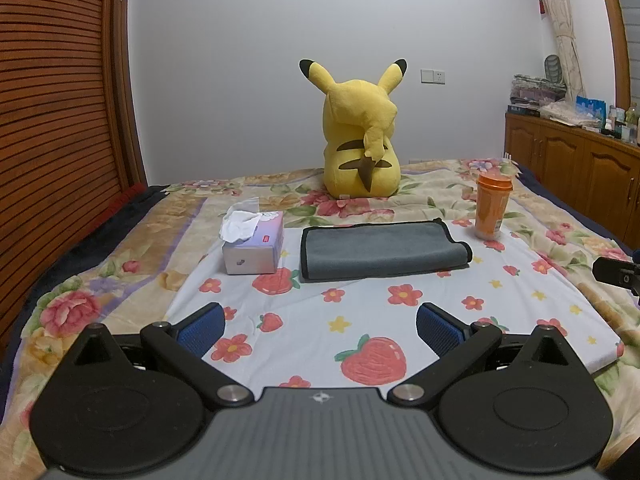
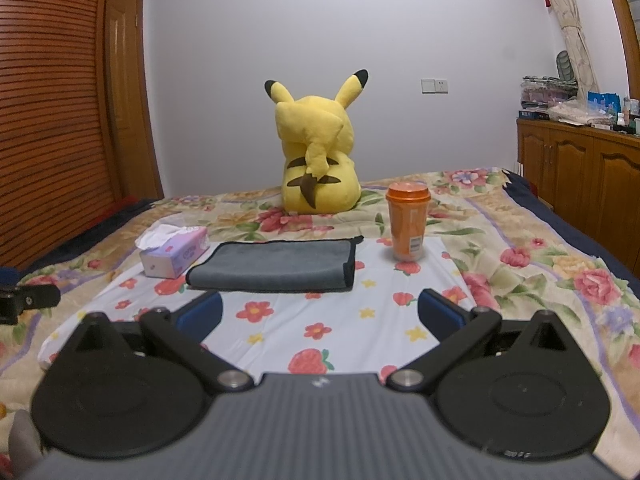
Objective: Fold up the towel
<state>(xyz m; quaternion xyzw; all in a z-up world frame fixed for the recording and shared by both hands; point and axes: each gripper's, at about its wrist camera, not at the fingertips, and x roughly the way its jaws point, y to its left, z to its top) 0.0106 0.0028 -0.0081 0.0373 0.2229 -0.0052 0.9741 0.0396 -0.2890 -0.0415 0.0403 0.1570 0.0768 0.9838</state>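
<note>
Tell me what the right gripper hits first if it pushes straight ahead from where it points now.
Probably the gray towel. The right gripper is open, held back over the strawberry-print cloth, aimed at the towel's right half. The orange cup stands off to the right. Height is unclear.

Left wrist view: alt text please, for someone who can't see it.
A grey towel lies folded on a strawberry-print cloth on a bed, between a tissue box and an orange cup. The open left claw hovers short of it, holding nothing.
</note>
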